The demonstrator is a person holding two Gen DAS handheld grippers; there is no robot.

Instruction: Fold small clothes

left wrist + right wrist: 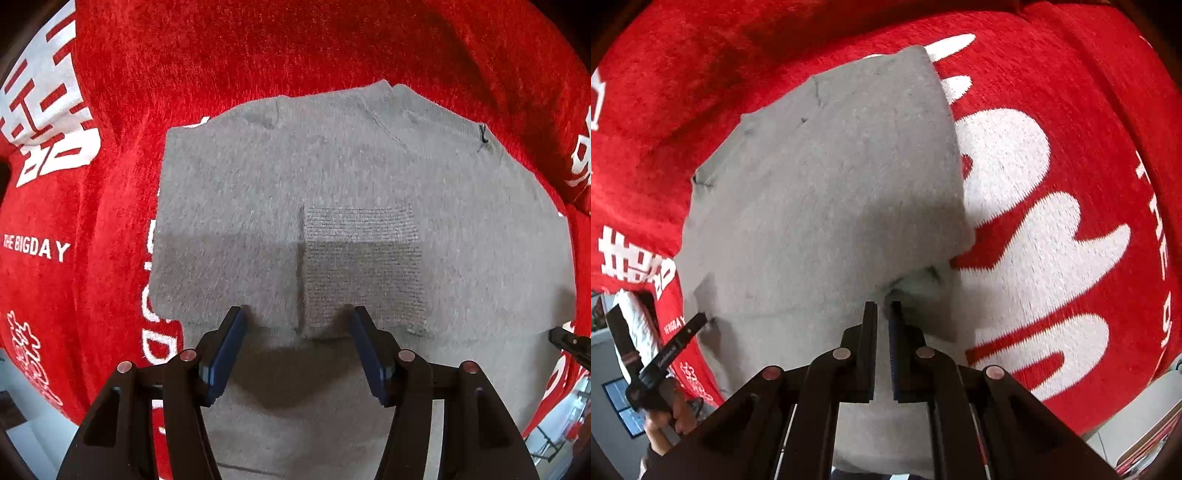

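A small grey knit garment [332, 184] lies flat on a red blanket [258, 55]. It has a ribbed patch [362, 266] near its middle. My left gripper [297, 314] is open just above the garment, its jaws astride the patch's near edge, holding nothing. In the right wrist view the same grey garment [827, 192] fills the centre. My right gripper [882, 308] is shut on a bunched fold of the garment's near right edge. The left gripper's finger [690, 326] shows at the garment's left side.
The red blanket [1052, 110] has large white lettering [1027, 206] and covers the whole work surface. Its edge drops off at lower left [22, 424] and lower right [1137, 424], where floor and furniture show. The person's hand [665, 413] holds the left tool.
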